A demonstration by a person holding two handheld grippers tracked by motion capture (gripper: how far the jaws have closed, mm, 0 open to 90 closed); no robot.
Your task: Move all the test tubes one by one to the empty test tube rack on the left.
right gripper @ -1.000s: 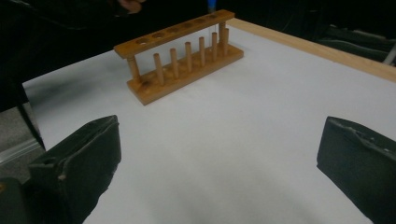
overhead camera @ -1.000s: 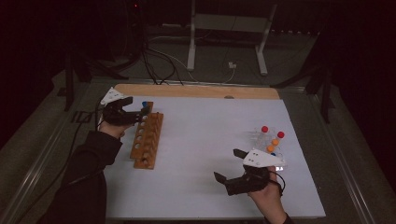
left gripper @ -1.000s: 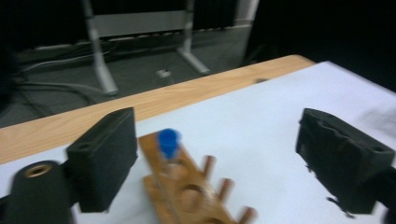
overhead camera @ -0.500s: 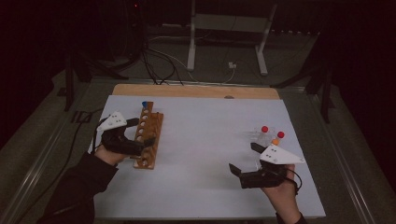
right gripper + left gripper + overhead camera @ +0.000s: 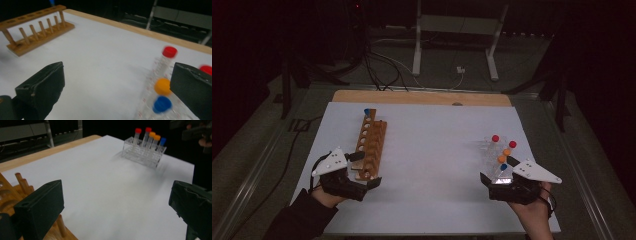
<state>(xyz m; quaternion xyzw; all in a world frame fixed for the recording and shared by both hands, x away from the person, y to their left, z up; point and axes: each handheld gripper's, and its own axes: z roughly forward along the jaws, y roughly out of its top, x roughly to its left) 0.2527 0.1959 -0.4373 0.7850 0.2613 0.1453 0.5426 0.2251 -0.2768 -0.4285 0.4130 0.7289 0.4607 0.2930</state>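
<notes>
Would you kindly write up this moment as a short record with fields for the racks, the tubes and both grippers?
Surface: white table top
Wooden rack: left side, one blue-capped tube at its far end
Clear rack: right side, holding five capped tubes: two red, two orange, one blue
Left gripper: open, holding nothing, by the wooden rack's near end
Right gripper: open, holding nothing, at the clear rack's near end
</notes>
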